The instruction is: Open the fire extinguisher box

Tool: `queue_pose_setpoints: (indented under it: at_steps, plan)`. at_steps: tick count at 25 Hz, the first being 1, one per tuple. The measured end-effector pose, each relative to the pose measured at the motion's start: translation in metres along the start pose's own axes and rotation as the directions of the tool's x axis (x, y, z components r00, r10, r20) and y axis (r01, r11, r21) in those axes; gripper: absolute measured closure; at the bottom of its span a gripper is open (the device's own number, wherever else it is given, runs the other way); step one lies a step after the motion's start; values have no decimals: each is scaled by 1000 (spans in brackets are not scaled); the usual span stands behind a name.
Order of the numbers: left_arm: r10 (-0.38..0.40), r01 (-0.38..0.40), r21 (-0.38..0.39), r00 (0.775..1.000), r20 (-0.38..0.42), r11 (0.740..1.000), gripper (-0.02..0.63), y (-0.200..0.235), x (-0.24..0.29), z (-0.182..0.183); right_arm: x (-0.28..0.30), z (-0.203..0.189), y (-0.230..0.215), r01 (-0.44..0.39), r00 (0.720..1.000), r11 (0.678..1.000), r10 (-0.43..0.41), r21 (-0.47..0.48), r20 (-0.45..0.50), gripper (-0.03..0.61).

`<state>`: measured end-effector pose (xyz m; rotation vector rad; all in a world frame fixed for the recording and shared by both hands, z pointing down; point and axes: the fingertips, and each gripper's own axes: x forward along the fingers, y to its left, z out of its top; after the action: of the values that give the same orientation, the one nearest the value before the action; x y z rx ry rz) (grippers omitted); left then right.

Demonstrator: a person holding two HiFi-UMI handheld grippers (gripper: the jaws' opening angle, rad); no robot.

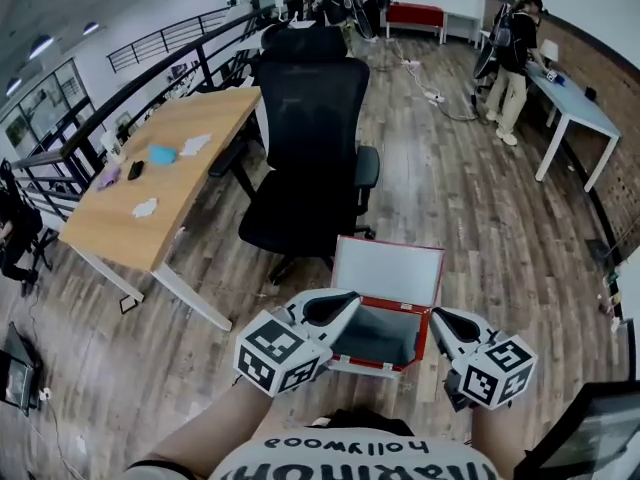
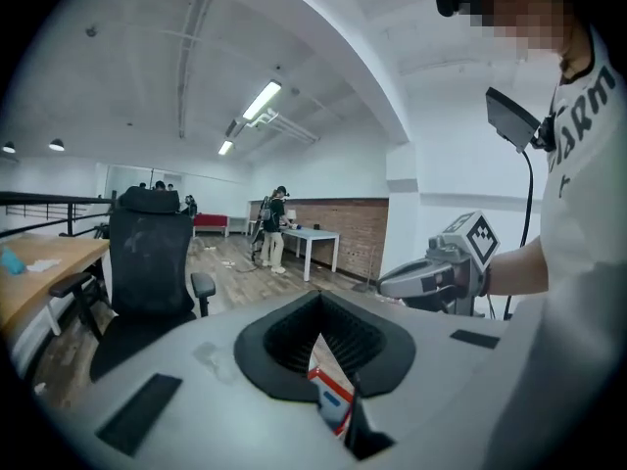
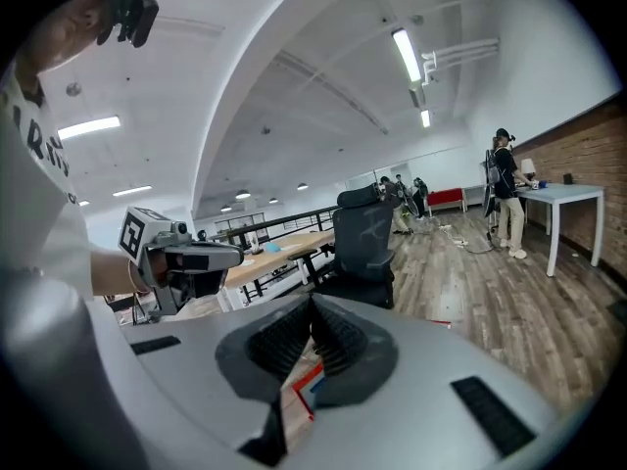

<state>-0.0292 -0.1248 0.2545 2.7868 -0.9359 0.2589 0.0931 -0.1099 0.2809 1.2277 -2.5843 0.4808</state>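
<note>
The fire extinguisher box [image 1: 385, 334] sits on the wood floor [image 1: 470, 218] right at the person's feet, just in front of the black office chair [image 1: 310, 138]. Its lid [image 1: 388, 272] stands straight up at the back, so the grey inside is bare to see. From here the opening looks done, or as good as done. The left gripper [image 1: 338, 308] hangs over the near left corner of the box and the right gripper [image 1: 452, 325] just off its right side. Both have their jaws clenched together on nothing, and neither touches the box as far as I can tell. What is left, I would guess, is only to check that the lid stays up by itself and draw both grippers clear. The wooden desk [image 1: 170, 168] stands off to the left, well apart.
</note>
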Motion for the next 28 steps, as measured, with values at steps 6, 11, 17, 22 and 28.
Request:
queue_pose_setpoints:
  at_steps: [6, 11, 17, 22, 28]
  plan:
    - [-114, 120, -77, 990, 86, 990, 607, 3, -19, 4, 14, 0, 38, 72, 997, 997, -71, -35, 13, 571]
    - [-104, 115, -112, 990, 98, 987, 607, 9, -25, -3, 14, -7, 47, 109, 994, 993, -109, -36, -7, 571]
    - [-100, 113, -128, 990, 99, 985, 607, 5, -28, -8, 9, -8, 42, 116, 993, 992, -117, -43, -25, 571]
    - [-84, 98, -142, 991, 104, 985, 607, 3, -31, -6, 8, -2, 40, 113, 993, 992, -115, -53, -23, 571]
    - [-69, 82, -144, 993, 92, 986, 607, 3, -36, -10, 9, -5, 38, 100, 994, 994, -102, -42, -26, 571]
